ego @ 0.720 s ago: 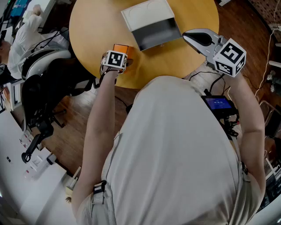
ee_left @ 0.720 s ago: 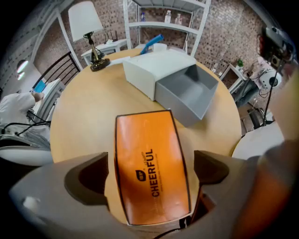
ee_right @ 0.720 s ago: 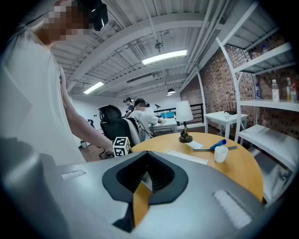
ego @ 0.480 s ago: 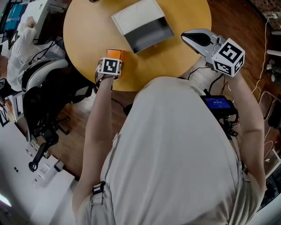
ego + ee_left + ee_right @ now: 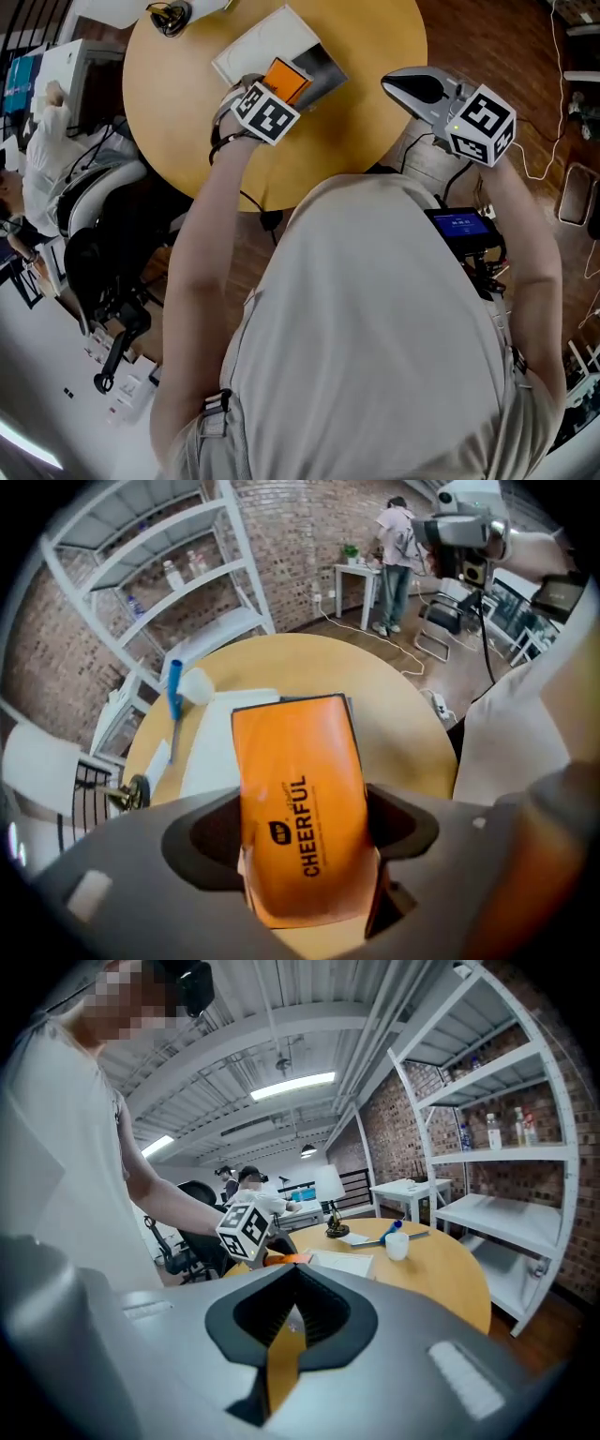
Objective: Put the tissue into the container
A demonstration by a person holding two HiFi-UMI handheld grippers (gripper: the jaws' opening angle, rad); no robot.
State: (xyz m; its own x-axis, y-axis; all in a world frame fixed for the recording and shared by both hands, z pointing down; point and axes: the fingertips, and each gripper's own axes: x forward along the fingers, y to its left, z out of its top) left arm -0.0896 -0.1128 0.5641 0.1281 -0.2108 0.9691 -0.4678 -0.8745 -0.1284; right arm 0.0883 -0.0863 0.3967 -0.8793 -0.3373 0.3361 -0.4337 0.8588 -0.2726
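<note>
An orange tissue pack (image 5: pixel 285 79) printed "CHEERFUL" (image 5: pixel 300 808) is clamped between the jaws of my left gripper (image 5: pixel 279 91), which is shut on it. The pack hangs over the white container (image 5: pixel 251 47), an open box with a dark inside, on the round yellow table (image 5: pixel 366 141). In the left gripper view the container (image 5: pixel 211 752) lies just under and beyond the pack. My right gripper (image 5: pixel 398 84) hovers above the table's right edge, shut with nothing in it (image 5: pixel 291 1321). It faces the left gripper's marker cube (image 5: pixel 246 1227).
A white cup (image 5: pixel 195 684) and a blue pen (image 5: pixel 175 688) lie beyond the container, with a small desk lamp (image 5: pixel 169 14) at the table's far edge. White shelves (image 5: pixel 497 1147) stand along the brick wall. An office chair (image 5: pixel 94 244) is left of the table.
My left gripper has carried the orange pack from the table's near edge away from me, to above the container. The right gripper has barely moved.
</note>
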